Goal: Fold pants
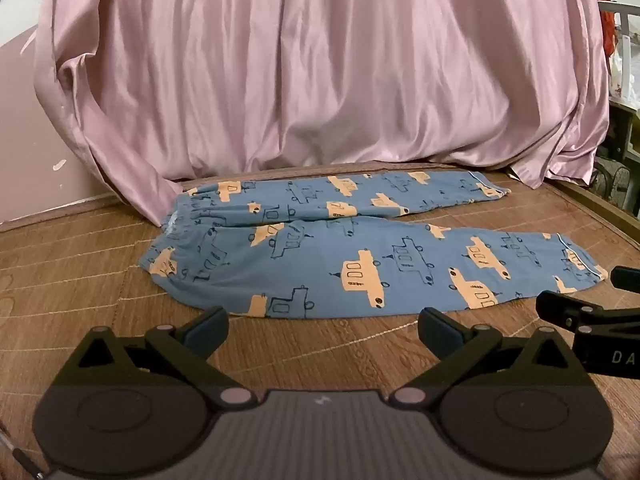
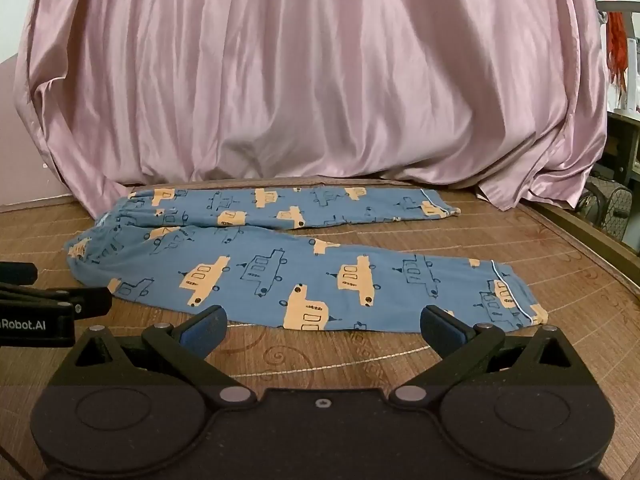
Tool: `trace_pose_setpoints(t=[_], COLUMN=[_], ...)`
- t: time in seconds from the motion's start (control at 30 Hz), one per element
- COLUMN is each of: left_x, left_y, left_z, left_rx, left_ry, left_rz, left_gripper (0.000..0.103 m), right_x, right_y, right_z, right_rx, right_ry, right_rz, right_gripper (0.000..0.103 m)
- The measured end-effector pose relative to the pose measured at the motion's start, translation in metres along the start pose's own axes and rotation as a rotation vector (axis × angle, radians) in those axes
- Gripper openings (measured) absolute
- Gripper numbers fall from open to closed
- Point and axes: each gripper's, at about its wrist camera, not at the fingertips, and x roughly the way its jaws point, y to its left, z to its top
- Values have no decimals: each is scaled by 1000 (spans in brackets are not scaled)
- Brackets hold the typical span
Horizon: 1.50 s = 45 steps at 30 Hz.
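The blue cotton pants printed with orange and outlined cars [image 1: 360, 256] lie flat and unfolded on the brown woven bamboo mat [image 1: 80, 280], long axis running left to right: waistband at the left, both cuffs at the right, legs slightly parted. Behind them hangs a pink satin sheet [image 1: 320, 72], its hem touching the far leg. The left claw [image 1: 322, 330] and right claw [image 2: 323, 330] stand wide and empty, side by side just before the near leg.

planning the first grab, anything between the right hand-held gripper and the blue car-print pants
Nothing: only bare brown woven mat lies between the open right hand-held gripper and the blue car-print pants, seen in the right wrist view.
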Motion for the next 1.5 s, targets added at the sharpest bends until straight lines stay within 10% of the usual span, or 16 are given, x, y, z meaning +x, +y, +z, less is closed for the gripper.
trace_pose_setpoints(t=[1.5], left_x=[3], left_y=[-1], left_z=[0], left_rx=[-5], left_ry=[13], left_rz=[1], left_gripper=[103], right_x=[2], right_y=[0], right_z=[0], right_rx=[4], right_ry=[11], right_rz=[3], right_gripper=[102])
